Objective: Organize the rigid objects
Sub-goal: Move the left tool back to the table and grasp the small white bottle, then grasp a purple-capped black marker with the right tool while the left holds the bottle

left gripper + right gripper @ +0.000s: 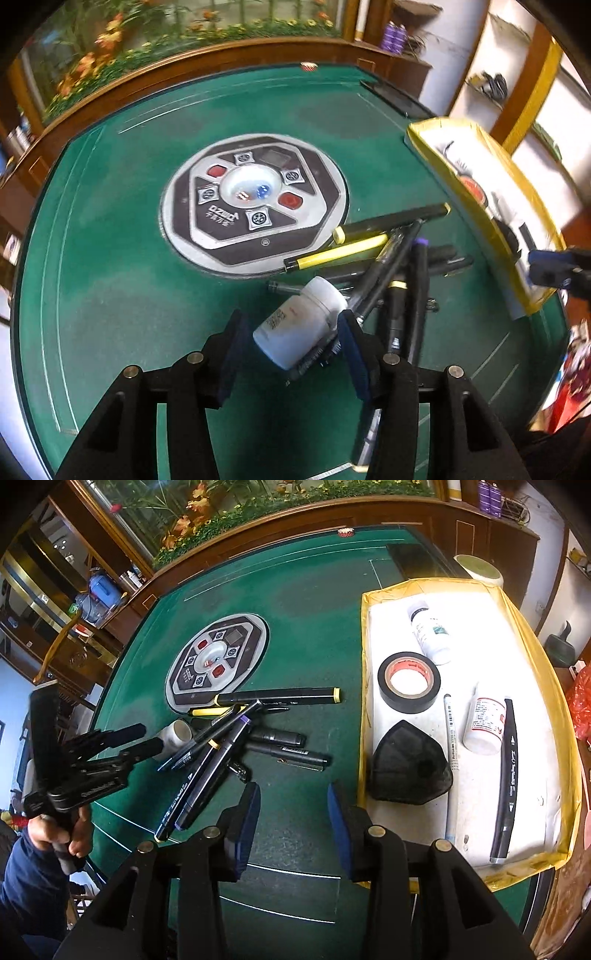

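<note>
White bottle (303,325) lay tilted on the pen pile (388,266), between the left gripper (291,354) pads, jaws parted, right pad touching or nearly so. Right gripper (291,819) angled down, open over bare green table (306,609) beside the tray (532,664).

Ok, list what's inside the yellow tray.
In the tray: two white bottles, black tape, a black mask, a white pen, a black marker. Anything under the mask is hidden.
</note>
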The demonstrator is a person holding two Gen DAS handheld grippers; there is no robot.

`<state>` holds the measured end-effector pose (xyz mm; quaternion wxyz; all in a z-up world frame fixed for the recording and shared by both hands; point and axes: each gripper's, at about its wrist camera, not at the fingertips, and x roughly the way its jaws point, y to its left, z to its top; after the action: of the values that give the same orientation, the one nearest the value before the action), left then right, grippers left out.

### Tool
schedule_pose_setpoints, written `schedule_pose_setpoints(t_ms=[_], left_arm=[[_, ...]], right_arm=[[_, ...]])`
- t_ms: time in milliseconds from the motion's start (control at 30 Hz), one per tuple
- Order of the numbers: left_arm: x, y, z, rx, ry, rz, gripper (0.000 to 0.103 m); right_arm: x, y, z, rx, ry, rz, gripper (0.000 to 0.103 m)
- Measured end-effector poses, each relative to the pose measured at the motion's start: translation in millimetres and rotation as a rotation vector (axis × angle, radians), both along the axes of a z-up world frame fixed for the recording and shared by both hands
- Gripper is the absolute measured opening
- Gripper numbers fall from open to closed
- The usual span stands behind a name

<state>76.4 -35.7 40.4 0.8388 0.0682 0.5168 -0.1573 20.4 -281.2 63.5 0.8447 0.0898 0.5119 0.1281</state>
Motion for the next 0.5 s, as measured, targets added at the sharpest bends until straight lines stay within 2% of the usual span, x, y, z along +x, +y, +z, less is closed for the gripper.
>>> schedule_pose_setpoints(t_ms=[133, 200, 267, 500], left_arm=[[14.9, -1.1, -14.8, -0.001, 0.026, 0.0, 0.051], [20.9, -0.3, -20.5, -0.005, 0.039, 0.017, 0.038], [23.2, 1.8, -24.9, -0.012, 0.047, 0.039, 0.035], [-6.5, 20.3, -25.6, -0.039, 0.063, 0.169, 0.035]], right_arm=[[-1.9, 1.1, -1.8, -0.006, 0.009, -0.005, 0.037], [-1.7, 4.1, -2.9, -0.008, 0.015, 0.0, 0.037], [-0.9, 8.0, -3.9, -0.011, 0.018, 0.008, 0.037], [10.7, 38.2, -14.9, 0.018, 0.069, 0.08, 0.038]])
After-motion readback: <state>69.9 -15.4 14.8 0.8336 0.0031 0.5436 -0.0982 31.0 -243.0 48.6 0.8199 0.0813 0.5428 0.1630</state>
